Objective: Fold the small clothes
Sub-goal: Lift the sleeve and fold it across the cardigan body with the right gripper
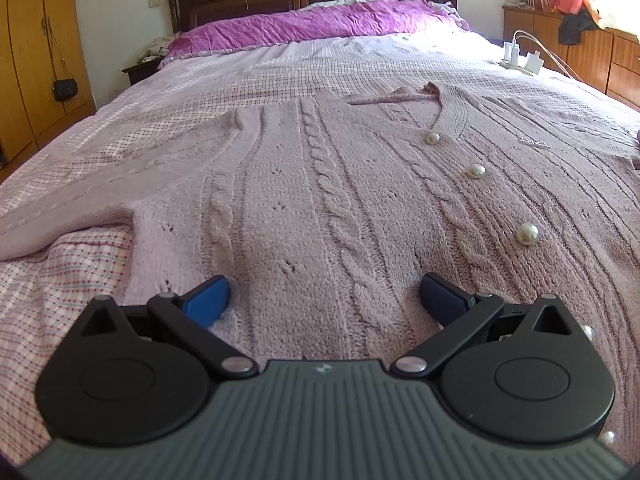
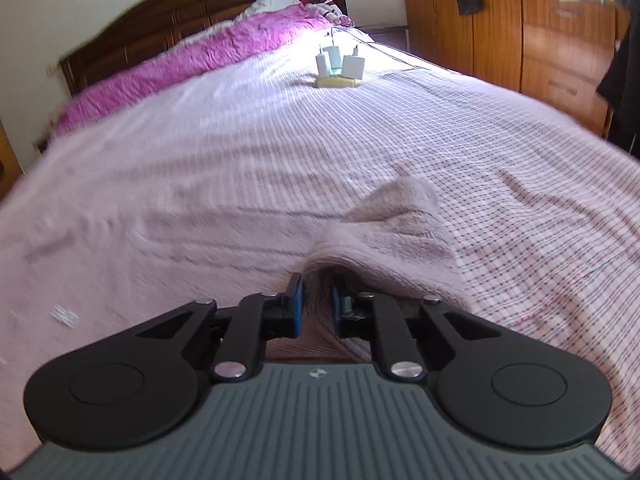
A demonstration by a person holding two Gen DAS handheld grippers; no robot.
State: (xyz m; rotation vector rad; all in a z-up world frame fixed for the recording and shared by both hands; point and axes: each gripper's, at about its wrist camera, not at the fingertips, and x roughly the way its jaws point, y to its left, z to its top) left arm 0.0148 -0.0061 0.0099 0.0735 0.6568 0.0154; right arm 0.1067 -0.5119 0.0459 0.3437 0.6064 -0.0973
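A pale pink cable-knit cardigan [image 1: 320,184] with pearl buttons [image 1: 527,234] lies spread flat on the bed, collar toward the headboard. My left gripper [image 1: 325,300] rests open on its lower hem, blue pads wide apart with knit between them. In the right wrist view, which is motion-blurred, my right gripper [image 2: 317,310] is shut on a bunched fold of the cardigan's sleeve [image 2: 384,236], which rises in a ridge just beyond the fingers. The cardigan's body [image 2: 140,216] stretches to the left.
The checked pink bedspread [image 1: 60,288] covers the bed. A power strip with white chargers [image 2: 340,68] and cables sits on it at the far right. A purple quilt [image 1: 312,24] lies by the dark headboard. Wooden cabinets [image 2: 520,40] stand along the right side.
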